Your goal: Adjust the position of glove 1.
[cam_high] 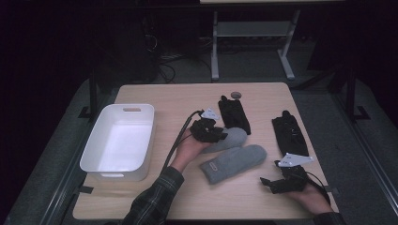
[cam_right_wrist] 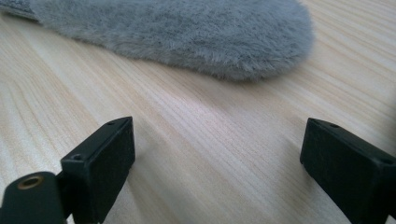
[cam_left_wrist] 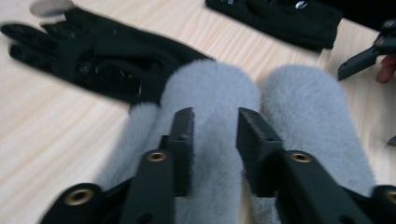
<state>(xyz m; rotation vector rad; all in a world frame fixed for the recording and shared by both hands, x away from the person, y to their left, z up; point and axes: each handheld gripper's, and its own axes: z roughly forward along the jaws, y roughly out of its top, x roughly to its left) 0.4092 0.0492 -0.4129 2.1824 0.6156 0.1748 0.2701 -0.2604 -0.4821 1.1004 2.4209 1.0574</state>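
Black two-jaw left tool and right tool, brass-ringed screw holes, grey plates, black cables, plaid sleeves.

a white bin sits on the wooden counter, well off from the fingers. a small round disc lies by the far edge, past a black glove's fingertips.

Grey mittens, black gloves flat

We see left gripper fingers slightly parted over a grey mitten, second mitten beside, black glove on the worktop.
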